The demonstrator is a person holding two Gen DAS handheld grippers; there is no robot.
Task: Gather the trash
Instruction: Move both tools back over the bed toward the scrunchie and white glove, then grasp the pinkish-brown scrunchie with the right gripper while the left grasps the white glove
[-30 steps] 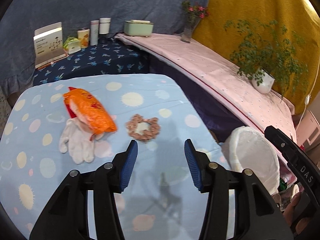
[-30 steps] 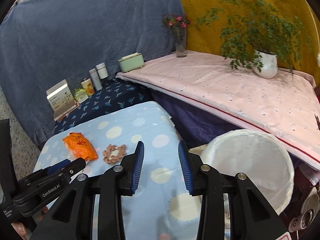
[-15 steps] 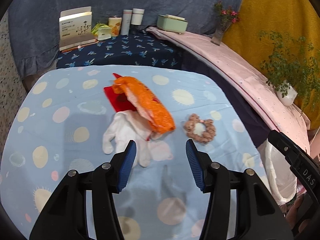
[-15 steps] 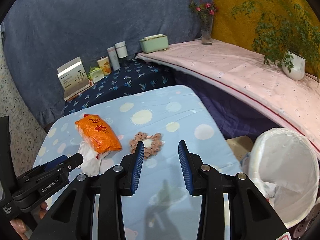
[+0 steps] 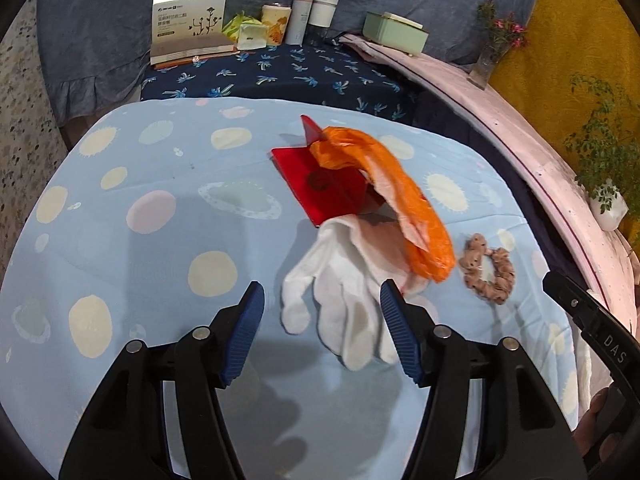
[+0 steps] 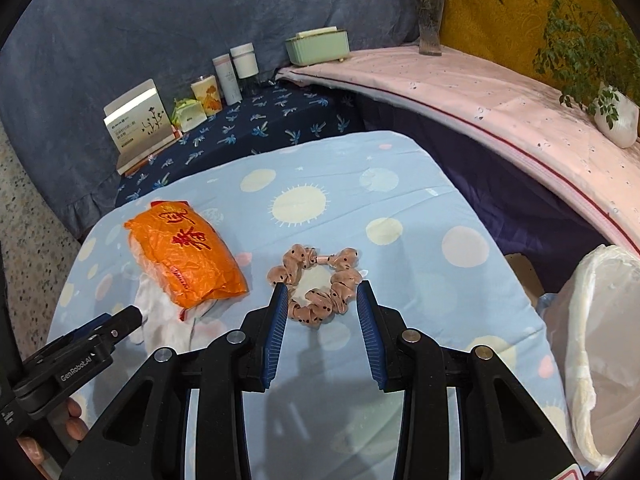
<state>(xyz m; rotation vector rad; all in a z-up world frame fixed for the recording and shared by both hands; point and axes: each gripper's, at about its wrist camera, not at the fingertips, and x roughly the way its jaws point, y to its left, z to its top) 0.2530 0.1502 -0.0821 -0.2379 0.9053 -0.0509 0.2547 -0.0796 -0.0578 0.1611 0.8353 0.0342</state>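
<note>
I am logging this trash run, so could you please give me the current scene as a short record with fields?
surface: light blue spotted tablecloth
left gripper: open, straddling the white glove, not closed on it
right gripper: open, around the near edge of the pink polka-dot scrunchie
stack: orange plastic bag lies over the red booklet and glove
bin: white-lined trash bin off the table's right edge
held items: none
</note>
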